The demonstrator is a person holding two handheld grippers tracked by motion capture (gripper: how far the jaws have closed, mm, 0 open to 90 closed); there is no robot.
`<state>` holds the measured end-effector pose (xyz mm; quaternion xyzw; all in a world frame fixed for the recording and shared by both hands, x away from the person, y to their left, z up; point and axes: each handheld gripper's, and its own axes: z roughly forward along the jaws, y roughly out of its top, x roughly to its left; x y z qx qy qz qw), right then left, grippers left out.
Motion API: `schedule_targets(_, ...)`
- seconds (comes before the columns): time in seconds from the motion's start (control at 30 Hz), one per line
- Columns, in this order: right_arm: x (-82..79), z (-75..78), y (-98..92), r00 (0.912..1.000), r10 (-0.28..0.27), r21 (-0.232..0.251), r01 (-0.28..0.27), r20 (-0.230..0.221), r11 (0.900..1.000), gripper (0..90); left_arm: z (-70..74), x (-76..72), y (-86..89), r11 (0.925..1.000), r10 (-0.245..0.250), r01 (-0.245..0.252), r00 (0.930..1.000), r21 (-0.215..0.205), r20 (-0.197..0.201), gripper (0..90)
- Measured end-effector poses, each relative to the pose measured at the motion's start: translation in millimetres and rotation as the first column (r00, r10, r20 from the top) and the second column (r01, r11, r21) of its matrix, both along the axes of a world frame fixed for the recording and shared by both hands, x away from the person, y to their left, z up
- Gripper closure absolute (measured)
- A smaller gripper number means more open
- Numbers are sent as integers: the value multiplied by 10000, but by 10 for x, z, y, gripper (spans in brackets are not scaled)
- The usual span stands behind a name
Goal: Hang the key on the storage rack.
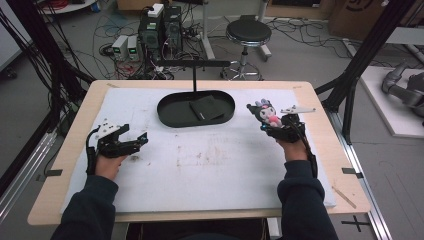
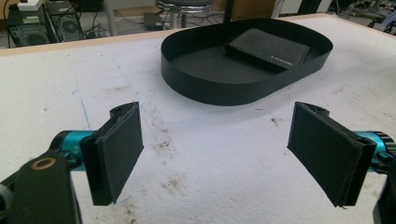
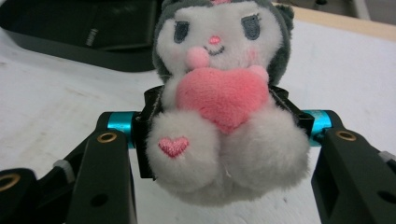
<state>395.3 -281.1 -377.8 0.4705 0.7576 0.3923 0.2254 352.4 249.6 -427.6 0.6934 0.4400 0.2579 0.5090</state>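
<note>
A small plush toy (image 3: 219,93) with a white face, grey hood and pink heart sits squeezed between the black jaws of my right gripper (image 3: 219,126). In the high view the plush toy (image 1: 266,113) is lifted off the white mat at the right, held by my right gripper (image 1: 272,126). At the left my left gripper (image 1: 142,137) rests low over the mat, open with nothing between its pads (image 2: 116,149). A black oval tray (image 1: 165,112) at the mat's far middle holds a black wallet (image 1: 206,108); both also appear ahead of the left gripper, tray (image 2: 210,88) and wallet (image 2: 268,46).
A white mat (image 1: 210,165) covers the wooden table (image 1: 60,165). A black post with a crossbar (image 1: 194,70) stands behind the tray. Beyond the table are a stool (image 1: 248,34), computer boxes (image 1: 160,27) and floor cables.
</note>
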Motion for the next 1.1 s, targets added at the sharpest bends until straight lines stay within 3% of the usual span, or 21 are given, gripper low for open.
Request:
schedule_targets(0.2,136,270,220,9973,697,-14,-697,240,9976,453,7,-3,14,10000,38,-37,10000,-66,63,178)
schedule_targets(0.37,347,533,481,9922,1117,-59,-1116,561,9937,455,9,-5,6,10000,14,-13,9999,-87,128,180)
schedule_targets(0.8,776,843,908,9782,1665,224,-1705,1239,9851,459,9,0,29,9996,83,-79,9998,-256,165,181)
schedule_targets(1.03,933,873,1017,9828,1301,317,-1354,1313,9903,459,11,-1,35,9997,57,-53,9999,-249,153,183)
schedule_targets(1.1,973,852,1003,9852,862,429,-934,1480,9947,459,11,1,38,9997,69,-65,9998,-246,162,183)
